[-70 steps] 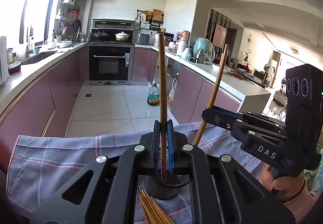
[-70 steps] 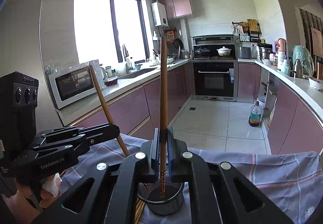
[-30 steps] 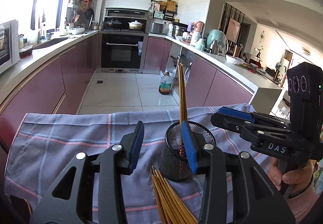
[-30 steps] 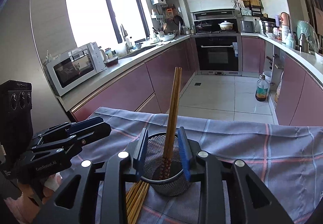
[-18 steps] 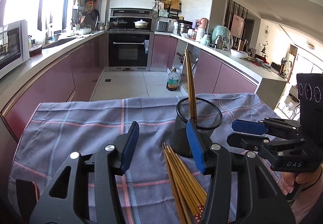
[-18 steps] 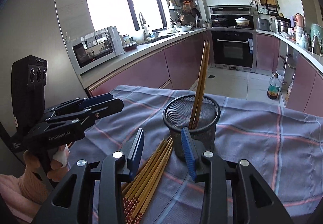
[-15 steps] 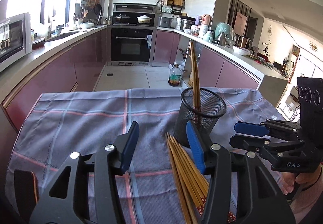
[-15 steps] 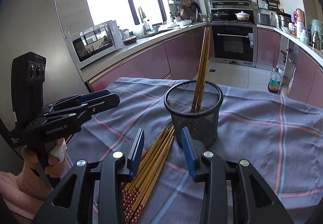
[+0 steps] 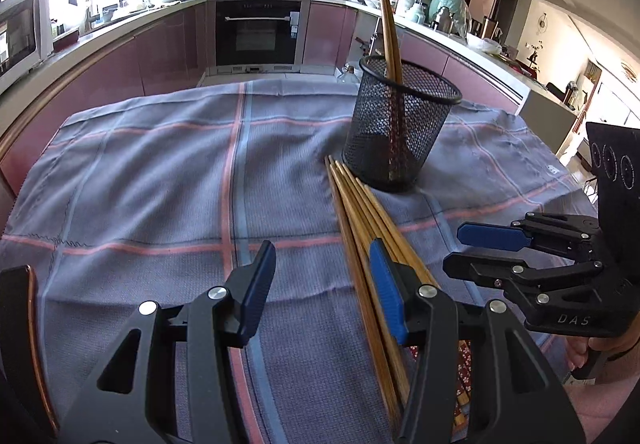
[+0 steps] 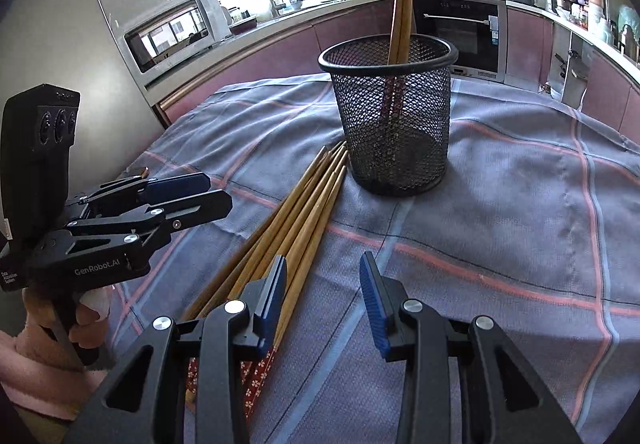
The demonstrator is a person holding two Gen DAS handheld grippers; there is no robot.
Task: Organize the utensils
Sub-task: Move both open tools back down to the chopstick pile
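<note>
A black mesh cup [image 9: 400, 131] [image 10: 394, 115] stands on the cloth with two chopsticks [image 9: 388, 27] [image 10: 401, 3] upright in it. Several loose wooden chopsticks [image 9: 368, 236] [image 10: 296, 219] lie in a bundle in front of the cup. My left gripper [image 9: 322, 284] is open and empty, low over the cloth, its right finger above the bundle. It also shows in the right wrist view [image 10: 200, 189]. My right gripper [image 10: 324, 292] is open and empty, just right of the bundle. It also shows in the left wrist view [image 9: 472, 248].
A grey-blue checked cloth [image 9: 160, 171] [image 10: 520, 203] covers the table. Behind it are kitchen counters, an oven [image 9: 258, 31] and a microwave [image 10: 172, 31]. A dark curved rim [image 9: 24, 324] shows at the table's left edge.
Both grippers let go of their chopsticks into the cup, opened, and drew back and down toward the loose bundle. The cup now sits farther from both cameras.
</note>
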